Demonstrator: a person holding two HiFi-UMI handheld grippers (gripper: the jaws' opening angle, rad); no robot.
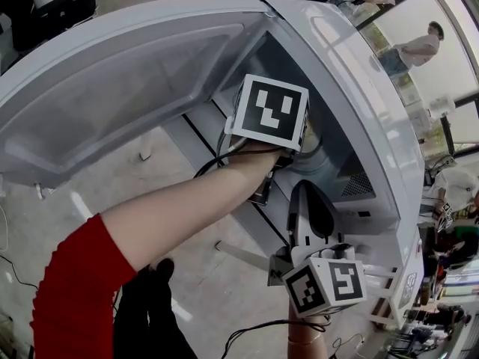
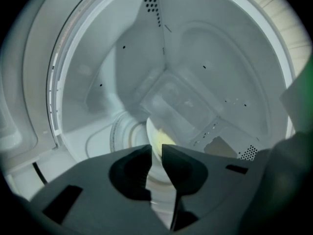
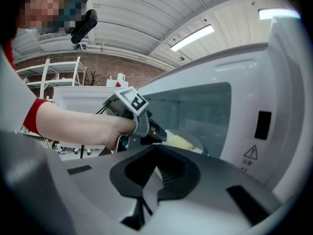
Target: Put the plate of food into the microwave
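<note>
The white microwave [image 1: 352, 88] stands with its door [image 1: 127, 73] swung wide open. My left gripper [image 2: 156, 150] reaches into the cavity; its marker cube [image 1: 269, 112] sits at the opening. It is shut on the rim of a white plate [image 2: 152, 131] carrying pale yellow food [image 2: 165, 140], held just above the glass turntable [image 2: 122, 131]. In the right gripper view the left gripper [image 3: 157, 132] holds the plate [image 3: 185, 143] inside the opening. My right gripper [image 3: 155, 153] hangs outside, below the opening [image 1: 305, 200], shut and empty.
The cavity's back wall [image 2: 186, 97] and side walls lie close around the plate. The microwave's control panel [image 3: 274, 111] is at the right. Behind are white shelving [image 3: 58, 77], people [image 1: 419, 47] by the windows, and cables on the floor [image 1: 254, 327].
</note>
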